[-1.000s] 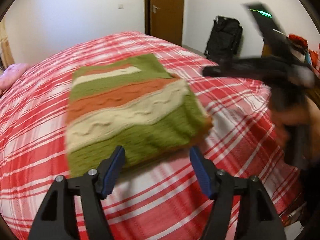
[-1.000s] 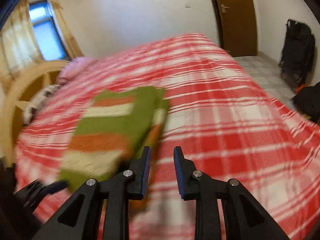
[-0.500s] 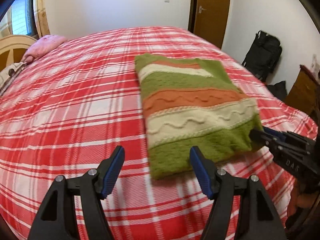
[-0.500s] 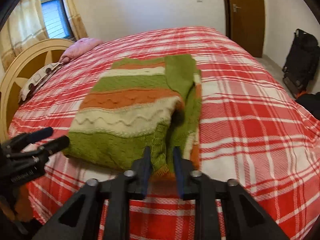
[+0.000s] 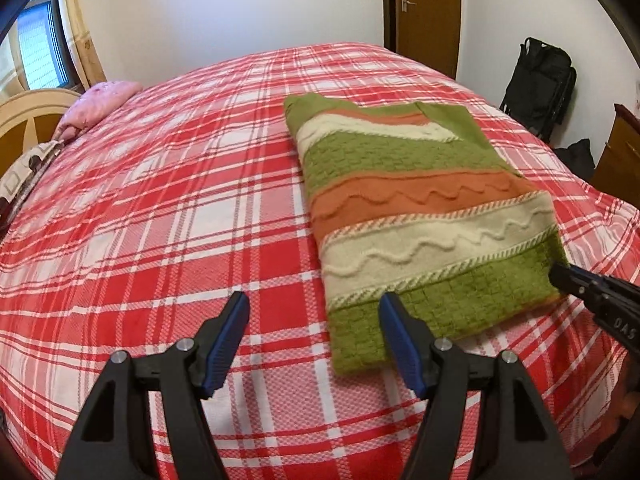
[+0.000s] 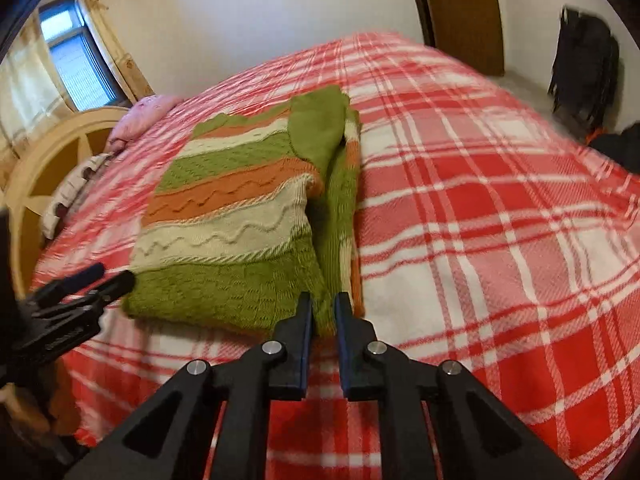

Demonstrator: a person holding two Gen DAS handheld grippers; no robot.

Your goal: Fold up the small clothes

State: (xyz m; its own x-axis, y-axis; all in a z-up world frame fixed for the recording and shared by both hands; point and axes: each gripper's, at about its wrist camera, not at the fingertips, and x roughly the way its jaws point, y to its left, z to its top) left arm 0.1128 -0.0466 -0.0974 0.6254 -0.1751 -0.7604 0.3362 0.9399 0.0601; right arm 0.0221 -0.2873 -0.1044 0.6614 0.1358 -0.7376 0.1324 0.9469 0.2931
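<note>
A knitted sweater with green, orange and cream stripes (image 5: pixel 416 216) lies folded on the red plaid bedspread (image 5: pixel 160 216); it also shows in the right wrist view (image 6: pixel 240 216). My left gripper (image 5: pixel 314 328) is open and empty, just above the bed at the sweater's near left corner. My right gripper (image 6: pixel 323 312) is shut on the sweater's near right edge, with green knit pinched between its fingers. It shows at the right edge of the left wrist view (image 5: pixel 560 276). The left gripper shows at the left of the right wrist view (image 6: pixel 108 280).
A pink pillow (image 5: pixel 100 102) and a wooden headboard (image 5: pixel 28 120) are at the far left. A brown door (image 5: pixel 426 12), a black backpack (image 5: pixel 540 80) and a wooden cabinet (image 5: pixel 620 148) stand to the right of the bed.
The right gripper came down onto the sweater's near right edge and closed on it. The left gripper swung left and stayed open by the near left corner.
</note>
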